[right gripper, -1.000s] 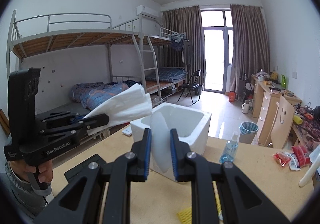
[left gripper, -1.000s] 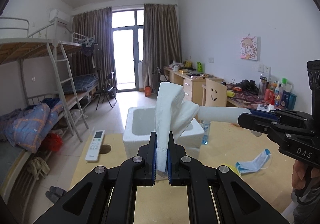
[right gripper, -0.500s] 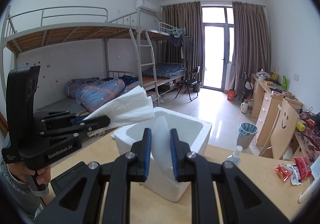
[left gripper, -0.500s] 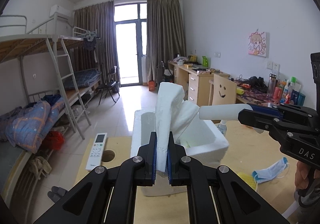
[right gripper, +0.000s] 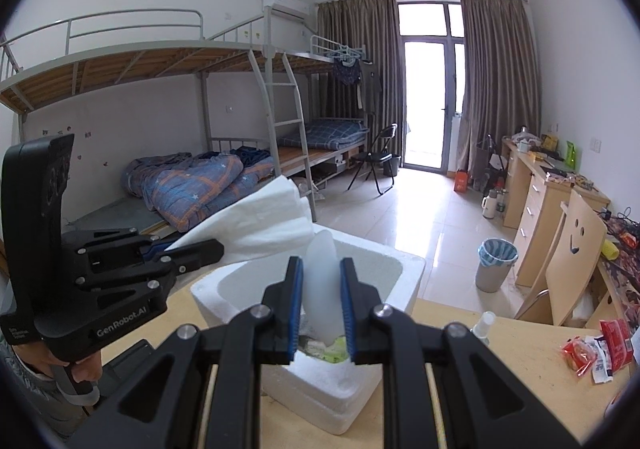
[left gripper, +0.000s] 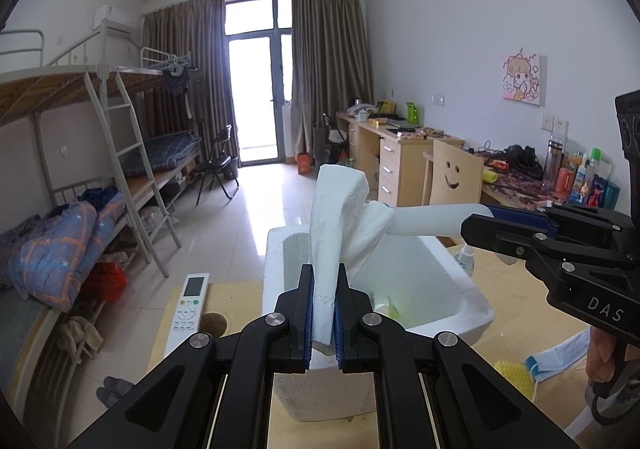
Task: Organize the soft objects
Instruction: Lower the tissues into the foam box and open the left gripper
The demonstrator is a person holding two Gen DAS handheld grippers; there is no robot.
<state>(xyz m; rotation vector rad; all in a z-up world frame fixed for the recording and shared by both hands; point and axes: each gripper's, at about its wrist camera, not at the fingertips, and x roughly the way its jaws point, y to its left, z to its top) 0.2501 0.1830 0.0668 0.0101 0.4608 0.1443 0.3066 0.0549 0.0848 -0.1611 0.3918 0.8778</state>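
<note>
While clamping, both grippers foam-box-ward.

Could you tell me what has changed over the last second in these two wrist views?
Both grippers carried the white foam sheet forward over the foam box, which now looms closer. Left gripper and right gripper stayed clamped on the sheet; nothing was released.

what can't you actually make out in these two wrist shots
- Foam box contents: both views show only a green-yellow scrap; the left gripper, the right gripper and the held white tissue cover the rest.
- Face mask: left view, partly behind the right gripper.
- Remote control buttons: left view, too small.
</note>
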